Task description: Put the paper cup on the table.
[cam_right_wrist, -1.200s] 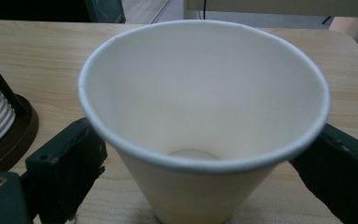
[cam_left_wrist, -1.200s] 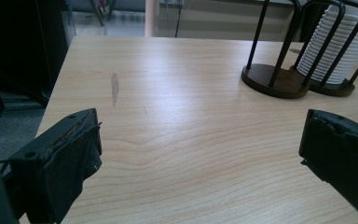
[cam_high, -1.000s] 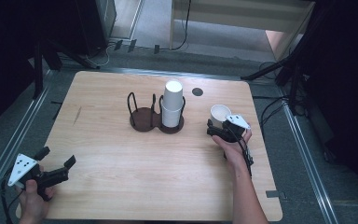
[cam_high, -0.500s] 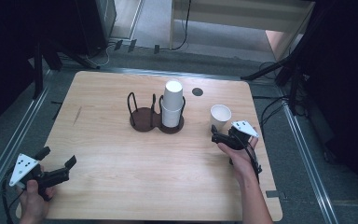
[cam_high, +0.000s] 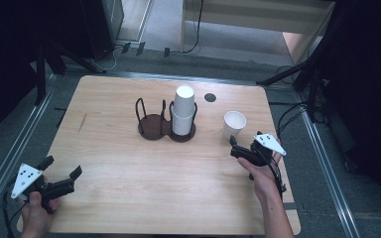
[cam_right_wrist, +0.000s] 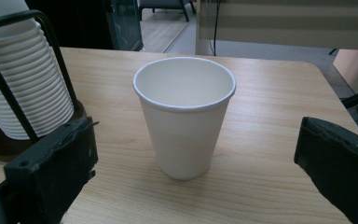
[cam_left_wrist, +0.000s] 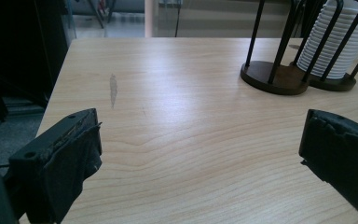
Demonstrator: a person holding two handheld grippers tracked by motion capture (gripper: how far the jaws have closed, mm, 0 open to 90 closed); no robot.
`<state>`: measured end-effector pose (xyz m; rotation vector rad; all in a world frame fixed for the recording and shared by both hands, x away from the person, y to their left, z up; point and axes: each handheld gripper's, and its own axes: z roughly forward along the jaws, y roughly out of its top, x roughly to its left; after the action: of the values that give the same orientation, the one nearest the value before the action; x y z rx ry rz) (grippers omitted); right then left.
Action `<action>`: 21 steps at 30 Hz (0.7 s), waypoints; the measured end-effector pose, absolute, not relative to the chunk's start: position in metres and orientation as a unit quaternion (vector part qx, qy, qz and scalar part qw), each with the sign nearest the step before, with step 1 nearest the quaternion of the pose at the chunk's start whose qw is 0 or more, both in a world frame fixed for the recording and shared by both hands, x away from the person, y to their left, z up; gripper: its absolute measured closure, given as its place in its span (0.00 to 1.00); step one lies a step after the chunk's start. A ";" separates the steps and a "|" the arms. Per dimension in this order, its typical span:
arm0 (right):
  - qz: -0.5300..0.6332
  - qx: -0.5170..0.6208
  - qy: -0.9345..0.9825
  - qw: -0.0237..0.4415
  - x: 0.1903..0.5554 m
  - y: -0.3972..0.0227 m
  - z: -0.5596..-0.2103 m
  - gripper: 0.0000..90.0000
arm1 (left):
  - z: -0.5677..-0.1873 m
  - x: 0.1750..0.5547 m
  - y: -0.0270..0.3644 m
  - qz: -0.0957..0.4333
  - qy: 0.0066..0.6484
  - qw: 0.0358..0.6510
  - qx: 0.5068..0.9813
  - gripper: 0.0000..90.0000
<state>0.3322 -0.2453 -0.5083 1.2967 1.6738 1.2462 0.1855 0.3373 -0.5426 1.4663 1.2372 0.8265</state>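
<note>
A white paper cup (cam_high: 234, 124) (cam_right_wrist: 184, 116) stands upright and empty on the wooden table (cam_high: 129, 188), right of centre. My right gripper (cam_high: 234, 148) (cam_right_wrist: 199, 140) is open just short of it; its jaws have just been opening, and the cup stands free beyond their tips, untouched. A dark two-ring wire holder (cam_high: 154, 126) (cam_left_wrist: 272, 77) sits mid-table with a tall stack of white cups (cam_high: 183, 111) (cam_left_wrist: 335, 46) (cam_right_wrist: 23, 93) in its right ring. My left gripper (cam_high: 62, 167) (cam_left_wrist: 200, 154) is open and empty near the front left corner.
A small dark round spot (cam_high: 210, 97) marks the table behind the cup. A grey streak (cam_high: 82, 123) (cam_left_wrist: 113, 88) lies on the left side. Metal rails (cam_high: 15, 148) run along both sides of the table, with cables on the floor (cam_high: 297, 114) at the right.
My right gripper has drawn back from the paper cup toward the person, leaving it standing on the table. The left gripper has stayed in place.
</note>
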 end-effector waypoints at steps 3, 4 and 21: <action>0.483 0.494 0.637 0.340 0.324 -0.251 -0.504 0.00 | -0.542 0.185 0.337 0.343 0.511 0.502 0.607 0.00; 0.485 0.493 0.637 0.341 0.323 -0.252 -0.503 0.00 | -0.543 0.185 0.337 0.343 0.511 0.502 0.607 0.00; 0.505 0.483 0.619 0.359 0.281 -0.281 -0.489 0.00 | -0.542 0.184 0.337 0.346 0.508 0.501 0.609 0.00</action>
<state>0.2805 -0.2808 -0.4888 1.2447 1.5960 1.3017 0.1843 0.3366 -0.5424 1.4723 1.2287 0.8362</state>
